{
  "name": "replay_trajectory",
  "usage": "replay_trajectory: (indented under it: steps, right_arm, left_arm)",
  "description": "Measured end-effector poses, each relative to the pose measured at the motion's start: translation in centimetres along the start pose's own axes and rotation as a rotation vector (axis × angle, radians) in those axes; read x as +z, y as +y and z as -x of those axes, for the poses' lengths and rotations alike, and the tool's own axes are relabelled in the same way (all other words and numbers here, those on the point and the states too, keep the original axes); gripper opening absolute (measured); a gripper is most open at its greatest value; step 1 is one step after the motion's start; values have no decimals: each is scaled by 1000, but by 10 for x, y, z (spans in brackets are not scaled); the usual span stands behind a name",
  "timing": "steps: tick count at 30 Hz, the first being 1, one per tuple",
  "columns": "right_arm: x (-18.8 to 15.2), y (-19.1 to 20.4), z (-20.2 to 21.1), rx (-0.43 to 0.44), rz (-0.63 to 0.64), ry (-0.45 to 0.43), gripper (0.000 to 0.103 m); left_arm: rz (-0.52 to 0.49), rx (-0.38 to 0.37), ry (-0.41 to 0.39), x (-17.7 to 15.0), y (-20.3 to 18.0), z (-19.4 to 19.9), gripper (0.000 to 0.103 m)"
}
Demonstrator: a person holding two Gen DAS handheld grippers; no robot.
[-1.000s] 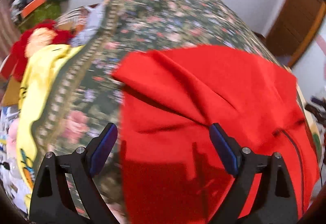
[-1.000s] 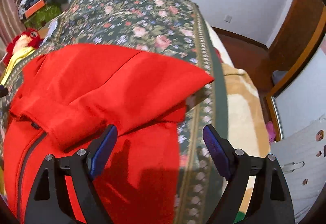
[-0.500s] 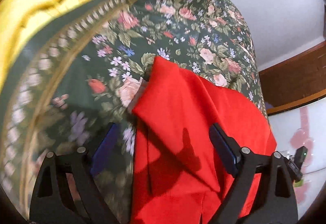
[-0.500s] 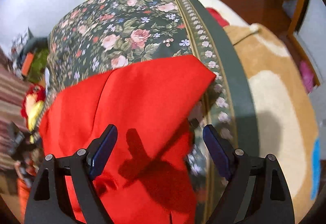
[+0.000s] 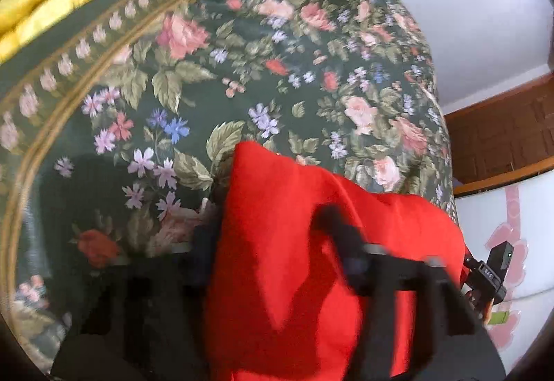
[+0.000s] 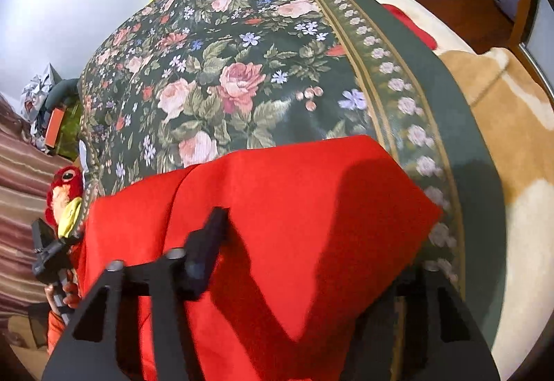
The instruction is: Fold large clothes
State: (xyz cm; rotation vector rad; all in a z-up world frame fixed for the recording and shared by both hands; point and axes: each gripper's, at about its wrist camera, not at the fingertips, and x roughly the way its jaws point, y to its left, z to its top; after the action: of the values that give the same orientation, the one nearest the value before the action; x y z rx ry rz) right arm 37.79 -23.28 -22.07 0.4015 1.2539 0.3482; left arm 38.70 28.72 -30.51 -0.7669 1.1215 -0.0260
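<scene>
Both handheld grippers are matte black plastic: the right gripper (image 6: 304, 263) has triangular cut-out arms, silver screw heads at the pivots and dark blue pads on its fingers (image 6: 204, 253); the left gripper (image 5: 273, 263), blurred, shows the same black frame and silver hardware

A plain bright red garment (image 6: 277, 208) lies on a dark green bedspread (image 6: 242, 76) printed with pink roses, small blue and lilac flowers and a pale floral border band. At three o'clock, a tan-and-cream blanket (image 6: 502, 125); at nine o'clock, a red-and-yellow plush toy (image 6: 65, 194).
</scene>
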Motion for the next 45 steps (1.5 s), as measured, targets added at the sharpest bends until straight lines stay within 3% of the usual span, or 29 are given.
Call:
replay_trajectory:
  steps: [3, 5, 9, 18, 24, 30, 32, 34, 35, 38, 41, 45]
  right_arm:
    - [5, 2, 3, 30, -8, -17, 27]
    - [9, 6, 6, 38, -5, -35, 24]
    - [21, 20, 12, 14, 38, -75, 21]
    - [67, 45, 10, -30, 59, -188, 20]
    - [76, 44, -13, -99, 95, -169, 20]
    - [70, 38, -18, -161, 156, -176, 26]
    - [69, 38, -15, -201, 174, -176, 27]
    - [66, 38, -9, -232, 187, -186, 35]
    - [64, 38, -3, -267, 195, -202, 43]
    - [55, 43, 12, -378, 224, -234, 55]
    - [46, 48, 32, -393, 266, -237, 65]
    - [32, 59, 58, -394, 306, -252, 70]
  left_arm:
    - [73, -61, -12, -1, 11, -1, 14]
    - [75, -47, -38, -2, 11, 4, 11]
    - [12, 11, -101, 8, -6, 22, 9]
    - [-91, 85, -265, 67, -62, 52, 9]
    - [-95, 236, -215, 79, -56, 16, 12]
    - [-50, 355, -143, 66, -14, -14, 21]
    - [-30, 354, -155, 62, -3, -10, 21]
    - [-10, 347, -164, 58, 4, -2, 21]
    - [-13, 349, -160, 56, 6, 1, 21]
    - [-26, 398, -155, 51, 8, 14, 21]
    - [-47, 418, -153, 43, 4, 28, 21]
    - [-104, 387, -157, 27, -13, 49, 21]
